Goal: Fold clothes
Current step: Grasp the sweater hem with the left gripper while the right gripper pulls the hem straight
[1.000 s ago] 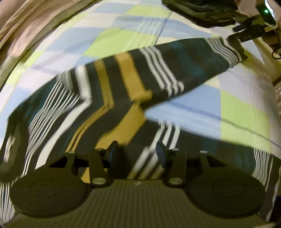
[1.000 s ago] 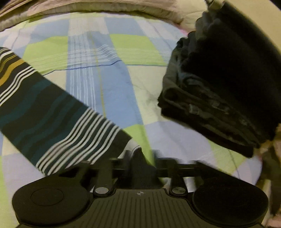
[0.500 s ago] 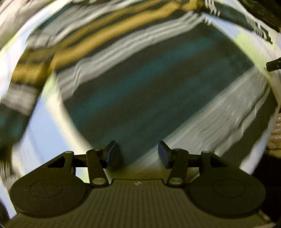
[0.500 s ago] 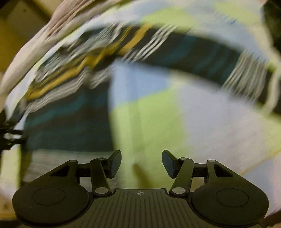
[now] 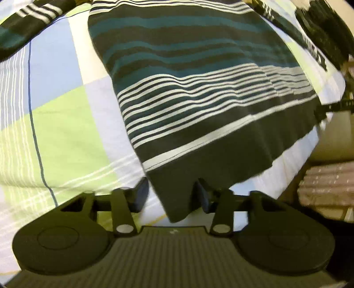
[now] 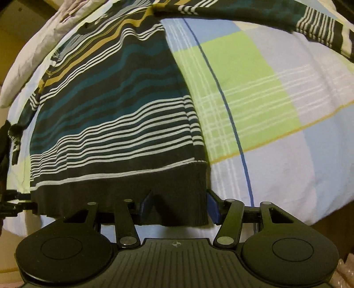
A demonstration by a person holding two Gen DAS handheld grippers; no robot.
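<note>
Dark ribbed knit fills the gap at both sets of tongs: it is the hem band of a striped sweater (image 5: pixel 199 93) spread flat on the bed. In the left wrist view the left tongs (image 5: pixel 172 195) stand apart, and the sweater's near left hem corner lies between the two fingers, its tip reaching down toward the tool body. Whether either pad touches the cloth cannot be told; the fingers are not closed on it. In the right wrist view the right tongs (image 6: pixel 179 207) are likewise spread wide, with the sweater's (image 6: pixel 115 124) right hem corner sitting in the gap, its side edge just inside the right blue-padded finger (image 6: pixel 213 207).

Past the hem band comes a white line, then a block of thin white stripes, then broad teal and dark bands, and farther up mustard stripes near the shoulders. The body lies smooth, running away from both tools toward the far side of the bed. One sleeve (image 6: pixel 276 20) stretches across the top of the right wrist view, its striped cuff lying out to the right, well apart from the tongs.

Under everything is a checked bedsheet (image 6: pixel 276 124) in green, pale blue and white. At the far left of the right wrist view lies a pale pillow (image 6: pixel 33 57).
</note>
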